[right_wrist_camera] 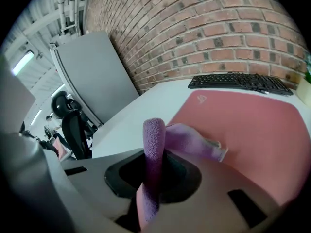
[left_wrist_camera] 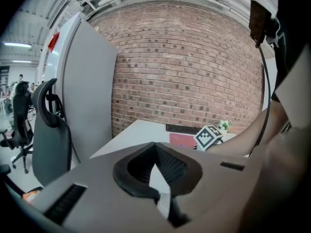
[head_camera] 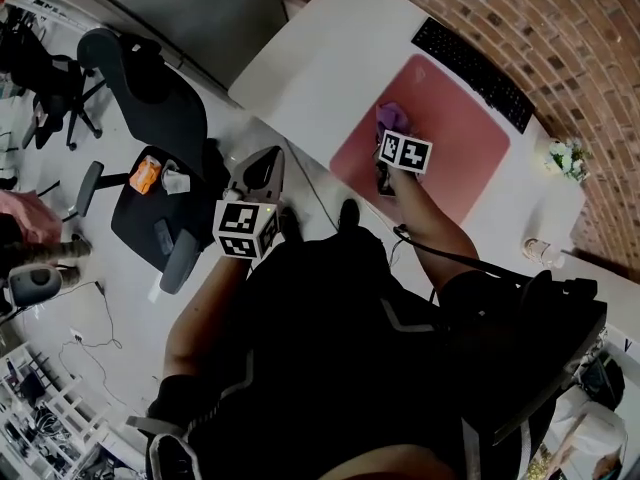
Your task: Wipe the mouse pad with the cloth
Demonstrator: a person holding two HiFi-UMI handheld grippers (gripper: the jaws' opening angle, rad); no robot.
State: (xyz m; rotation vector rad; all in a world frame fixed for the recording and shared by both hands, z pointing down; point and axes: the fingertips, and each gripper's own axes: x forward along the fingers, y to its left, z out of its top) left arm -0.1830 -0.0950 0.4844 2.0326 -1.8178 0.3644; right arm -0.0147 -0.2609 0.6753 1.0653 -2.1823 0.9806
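A pink mouse pad (head_camera: 450, 133) lies on the white desk (head_camera: 320, 68), in front of a black keyboard (head_camera: 472, 73). My right gripper (head_camera: 391, 138) hangs over the pad's near-left part, shut on a purple cloth (head_camera: 392, 117). In the right gripper view the cloth (right_wrist_camera: 151, 144) stands up between the jaws and folds forward onto the mouse pad (right_wrist_camera: 252, 125). My left gripper (head_camera: 271, 160) is off the desk to the left, over the floor. Its jaws are shut with nothing between them, as the left gripper (left_wrist_camera: 156, 148) view shows.
A black office chair (head_camera: 150, 118) stands left of the desk with an orange item (head_camera: 146, 174) on a second seat. A small plant (head_camera: 565, 156) and a clear cup (head_camera: 538, 251) sit at the desk's right end. Behind the keyboard (right_wrist_camera: 240, 81) is a brick wall (right_wrist_camera: 204, 28).
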